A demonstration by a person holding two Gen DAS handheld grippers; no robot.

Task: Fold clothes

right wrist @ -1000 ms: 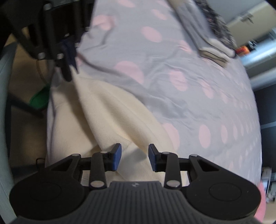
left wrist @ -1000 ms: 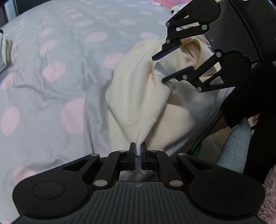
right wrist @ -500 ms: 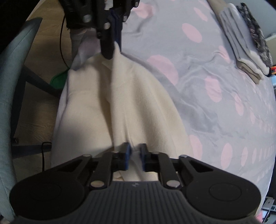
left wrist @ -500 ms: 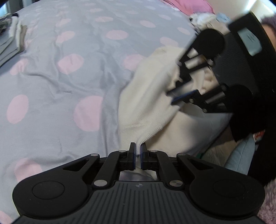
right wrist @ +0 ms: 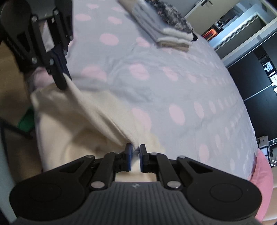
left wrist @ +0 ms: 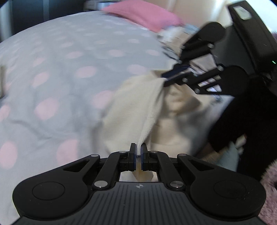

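Both tongs, left (left wrist: 138, 152) and right (right wrist: 134, 152), are closed on one edge of the cream garment (left wrist: 131, 103), stretched between them at the bed's (left wrist: 60, 77) edge. I judge a fold is underway; next, lay this edge over evenly.

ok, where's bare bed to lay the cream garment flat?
Best patch: the wide dotted bedspread between the cream garment and the folded stack at the far corner. It stretches on towards the pink pillow. Crowded: the near bed edge, where the left gripper and right gripper both pinch the garment, partly hanging over the edge.
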